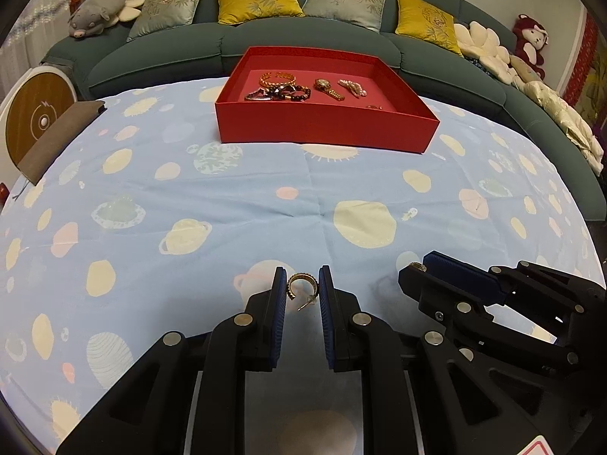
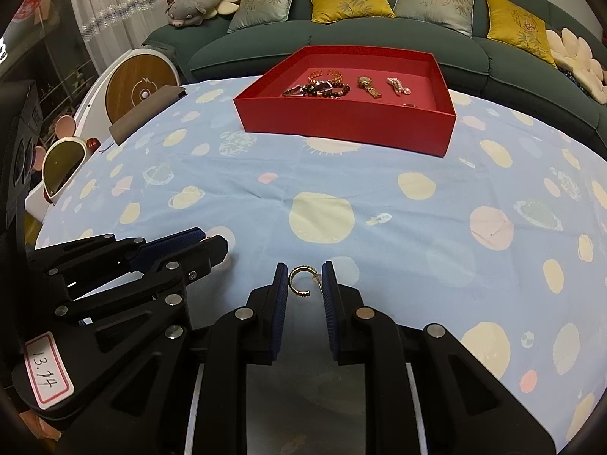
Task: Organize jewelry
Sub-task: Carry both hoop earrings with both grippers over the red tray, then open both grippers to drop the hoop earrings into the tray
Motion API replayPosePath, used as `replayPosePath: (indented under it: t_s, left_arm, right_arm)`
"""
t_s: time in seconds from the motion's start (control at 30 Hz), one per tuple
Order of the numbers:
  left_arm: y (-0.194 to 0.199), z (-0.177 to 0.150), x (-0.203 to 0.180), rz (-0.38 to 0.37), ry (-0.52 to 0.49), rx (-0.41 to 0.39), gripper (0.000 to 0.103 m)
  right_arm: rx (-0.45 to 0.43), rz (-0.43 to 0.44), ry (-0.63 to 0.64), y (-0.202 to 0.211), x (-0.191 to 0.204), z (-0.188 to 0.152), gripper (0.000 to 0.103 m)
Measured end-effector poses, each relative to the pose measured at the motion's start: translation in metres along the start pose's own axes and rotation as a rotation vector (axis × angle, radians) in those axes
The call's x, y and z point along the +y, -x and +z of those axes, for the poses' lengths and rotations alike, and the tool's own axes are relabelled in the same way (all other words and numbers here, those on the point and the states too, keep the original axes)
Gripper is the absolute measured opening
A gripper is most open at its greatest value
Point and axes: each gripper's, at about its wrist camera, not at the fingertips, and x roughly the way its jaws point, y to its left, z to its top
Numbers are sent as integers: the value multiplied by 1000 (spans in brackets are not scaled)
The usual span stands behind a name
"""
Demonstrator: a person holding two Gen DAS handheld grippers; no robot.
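Lay low over the near blue planet-print cloth (image 1: 227, 197): left gripper (image 1: 302, 284) and right gripper (image 2: 305, 278), each parted around its own gold hoop earring (image 1: 299, 288) (image 2: 299, 280), unclenched. Red tray (image 1: 322, 129) far behind.

Dim, cool indoor light, soft shadows, sharp focus, strong fisheye bending and dark corners.

left tool (image 2: 218, 252) label (image 2: 47, 373): "13.14"
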Motion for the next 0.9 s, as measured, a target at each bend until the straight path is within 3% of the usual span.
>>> replayPosePath:
  t_s: [0.2, 0.33, 0.43, 0.53, 0.67, 0.8, 0.9]
  left_arm:
    - [20, 28, 7, 18, 15, -37, 14]
    - [41, 68, 8, -15, 18, -74, 15]
    - [49, 98, 5, 10, -15, -128, 15]
    - [41, 126, 8, 21, -6, -155, 15]
    - [11, 161, 21, -6, 52, -113, 15]
    - [-8, 187, 26, 106, 9, -170, 15]
    - [-24, 200, 33, 94, 31, -164, 15]
  right_arm:
    - [-53, 2, -6, 12, 6, 25, 18]
    - [-109, -3, -4, 29, 5, 60, 18]
    - [-152, -19, 1, 39, 1, 88, 18]
    - [-177, -48, 0, 37, -10, 116, 18]
    - [-185, -61, -76, 18, -38, 145, 18]
    - [-171, -65, -160, -10, -69, 167, 18]
    - [-159, -79, -166, -29, -80, 178, 18]
